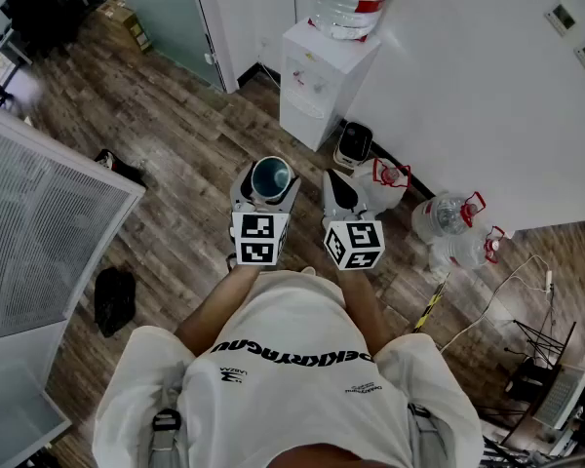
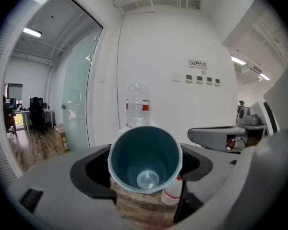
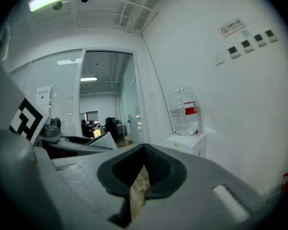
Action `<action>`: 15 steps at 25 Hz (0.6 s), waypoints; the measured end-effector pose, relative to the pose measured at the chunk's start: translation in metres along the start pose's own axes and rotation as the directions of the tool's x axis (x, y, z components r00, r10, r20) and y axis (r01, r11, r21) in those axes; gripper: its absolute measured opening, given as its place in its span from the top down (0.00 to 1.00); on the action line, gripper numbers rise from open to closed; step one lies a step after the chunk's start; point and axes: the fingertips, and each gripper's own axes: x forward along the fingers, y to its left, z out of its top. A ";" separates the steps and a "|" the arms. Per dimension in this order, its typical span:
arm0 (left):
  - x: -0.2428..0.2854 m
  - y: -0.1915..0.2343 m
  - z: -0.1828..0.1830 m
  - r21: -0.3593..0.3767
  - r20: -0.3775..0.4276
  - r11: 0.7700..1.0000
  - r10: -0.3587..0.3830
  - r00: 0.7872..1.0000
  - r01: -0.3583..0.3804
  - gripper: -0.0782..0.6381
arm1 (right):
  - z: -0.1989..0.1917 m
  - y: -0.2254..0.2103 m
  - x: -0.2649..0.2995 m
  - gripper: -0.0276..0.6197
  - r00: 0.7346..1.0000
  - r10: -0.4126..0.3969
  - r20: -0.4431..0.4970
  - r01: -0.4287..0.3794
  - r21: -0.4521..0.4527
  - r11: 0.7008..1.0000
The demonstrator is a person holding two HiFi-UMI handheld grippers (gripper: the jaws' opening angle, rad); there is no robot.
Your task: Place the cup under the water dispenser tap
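A teal cup (image 1: 271, 176) with a pale rim sits upright between the jaws of my left gripper (image 1: 267, 189), which is shut on it. In the left gripper view the cup (image 2: 145, 159) fills the middle, its inside empty, with the left gripper (image 2: 144, 178) closed round its lower wall. The white water dispenser (image 1: 322, 76) with a clear bottle (image 1: 346, 3) on top stands ahead against the wall, some way beyond the cup. My right gripper (image 1: 343, 195) is held beside the left one, shut and empty. The right gripper view shows the right gripper (image 3: 143, 169) and the dispenser (image 3: 188, 143) further ahead.
A small black-and-white appliance (image 1: 353, 144) stands on the floor right of the dispenser. Several spare water bottles (image 1: 448, 224) lie along the wall further right. A glass door (image 1: 171, 13), a cardboard box (image 1: 127, 22), a black bag (image 1: 114, 298) and a perforated white panel (image 1: 39, 232) are to the left.
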 end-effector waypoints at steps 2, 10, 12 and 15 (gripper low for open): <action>0.003 -0.004 0.000 -0.002 0.002 1.000 0.006 1.000 -0.006 0.37 | 0.001 -0.005 -0.002 0.96 1.000 0.009 0.008 -0.009 0.008 1.000; 0.016 -0.032 -0.006 -0.013 -0.002 1.000 0.012 1.000 -0.012 0.37 | -0.004 -0.035 -0.015 0.96 0.999 0.041 0.017 -0.042 0.041 0.998; 0.019 -0.044 -0.010 -0.010 -0.004 1.000 0.010 1.000 -0.010 0.37 | -0.008 -0.044 -0.020 0.96 0.999 0.042 0.010 -0.043 0.041 0.998; 0.023 -0.058 -0.019 -0.006 -0.009 1.000 0.011 1.000 -0.011 0.37 | -0.015 -0.056 -0.026 0.96 0.999 0.045 0.001 -0.045 0.036 0.998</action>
